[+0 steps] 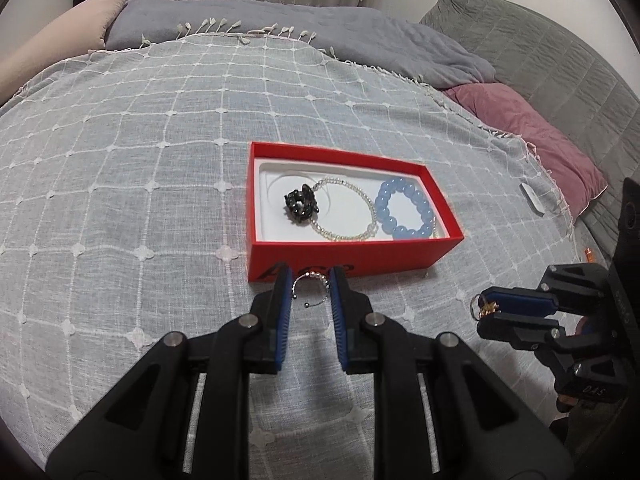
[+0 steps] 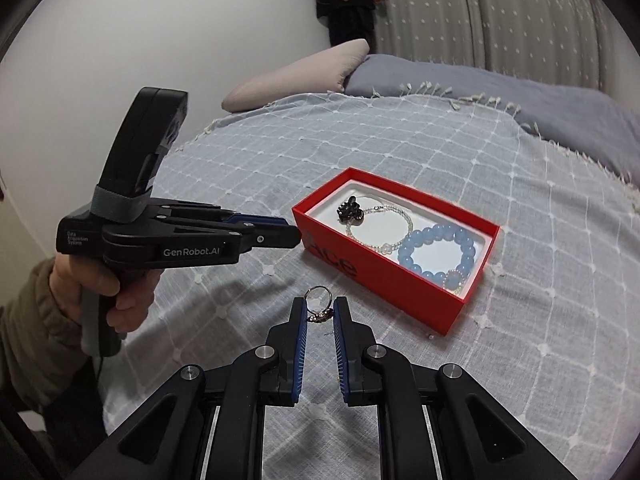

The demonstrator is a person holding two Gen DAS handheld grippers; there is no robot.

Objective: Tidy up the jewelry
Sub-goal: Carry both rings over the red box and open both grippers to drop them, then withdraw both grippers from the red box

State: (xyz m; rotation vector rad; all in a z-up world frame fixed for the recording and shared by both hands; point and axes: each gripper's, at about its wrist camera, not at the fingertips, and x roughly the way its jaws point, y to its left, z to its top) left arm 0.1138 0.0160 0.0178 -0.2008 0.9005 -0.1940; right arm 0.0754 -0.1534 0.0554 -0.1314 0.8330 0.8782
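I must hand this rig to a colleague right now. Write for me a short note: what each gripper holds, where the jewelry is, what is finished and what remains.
Left gripper: shut on an open silver ring, held at the near wall of the red box.
Right gripper: shut on a small ring with a gold ornament, held above the bedspread, to the box's near side.
Already in the box: black hair claw, clear bead bracelet, blue bead bracelet.
Left to do: put both rings into the box. A small orange item lies on the bedspread at the right; I cannot tell what it is.
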